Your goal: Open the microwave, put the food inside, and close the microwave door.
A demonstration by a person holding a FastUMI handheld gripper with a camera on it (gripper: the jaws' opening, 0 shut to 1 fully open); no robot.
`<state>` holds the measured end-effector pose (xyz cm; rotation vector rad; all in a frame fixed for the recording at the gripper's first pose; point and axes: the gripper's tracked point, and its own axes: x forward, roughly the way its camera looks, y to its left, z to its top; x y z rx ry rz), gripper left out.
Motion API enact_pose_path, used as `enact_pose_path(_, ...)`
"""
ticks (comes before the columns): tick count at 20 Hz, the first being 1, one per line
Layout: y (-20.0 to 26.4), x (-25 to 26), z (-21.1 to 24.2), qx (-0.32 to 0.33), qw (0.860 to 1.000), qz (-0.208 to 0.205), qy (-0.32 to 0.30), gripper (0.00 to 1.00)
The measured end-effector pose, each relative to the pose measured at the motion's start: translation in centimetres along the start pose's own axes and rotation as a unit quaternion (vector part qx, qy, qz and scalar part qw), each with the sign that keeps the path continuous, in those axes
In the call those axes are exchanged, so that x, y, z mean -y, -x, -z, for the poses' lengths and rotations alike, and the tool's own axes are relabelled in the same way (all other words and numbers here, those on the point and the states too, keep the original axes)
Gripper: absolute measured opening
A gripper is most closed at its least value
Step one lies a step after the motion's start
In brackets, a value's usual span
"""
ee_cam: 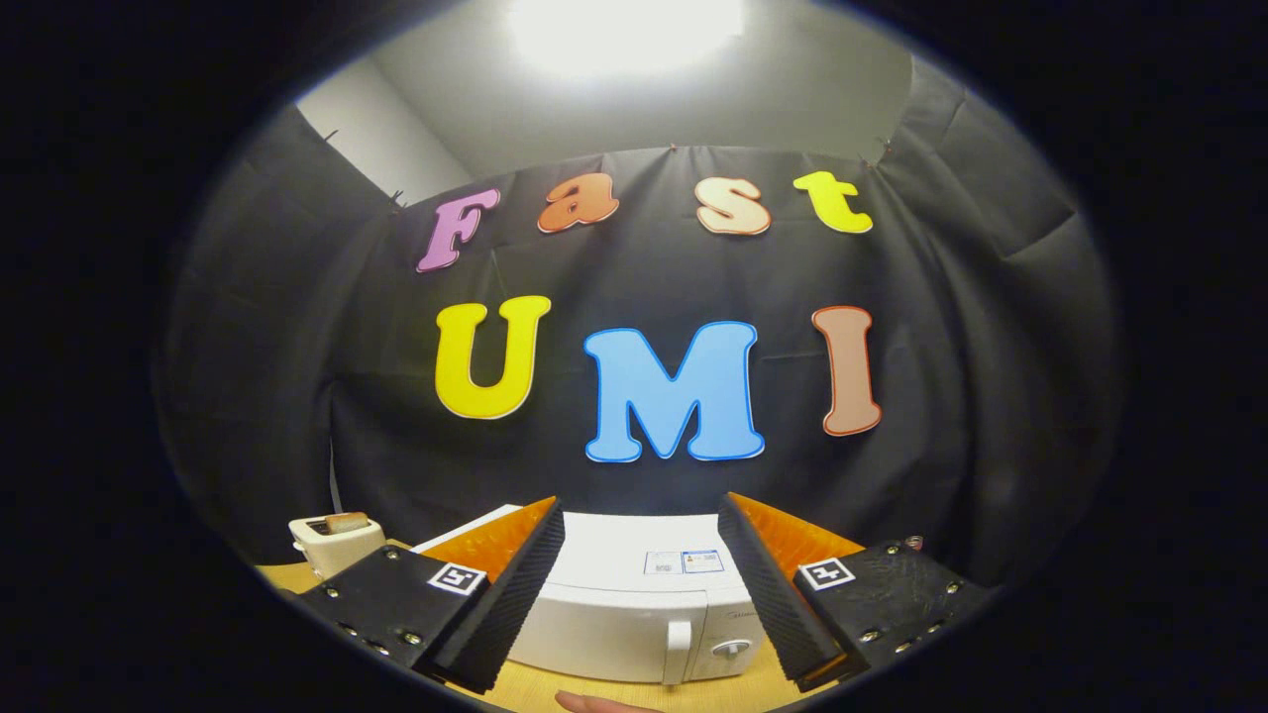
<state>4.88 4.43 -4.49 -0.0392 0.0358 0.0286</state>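
Black ribbed fingers point(500, 604) of the gripper point(642, 594) stand spread wide, gripping nothing. Just beyond and between them sits the white microwave point(624, 604), door shut, on a wooden table point(614, 685). A toaster point(335, 540) stands left of it.

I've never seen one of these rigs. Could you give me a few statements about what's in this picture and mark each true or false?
1. The microwave door is shut. True.
2. The tool is clamped on the door handle. False: its fingers stand wide apart with nothing between them, and the handle lies beyond them.
3. A toaster with something in its slot stands beside the microwave on the wooden table. True.
4. The microwave is black. False: it is white.
5. The microwave has a round knob next to its handle. True.
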Motion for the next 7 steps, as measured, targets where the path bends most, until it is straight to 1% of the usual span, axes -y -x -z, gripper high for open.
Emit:
enact_pose_path(3,-0.17,-0.67,0.12,0.003,1.000,0.001,0.027,0.98)
enact_pose_path(7,-0.24,-0.94,0.40,0.000,1.000,-0.002,0.016,0.98)
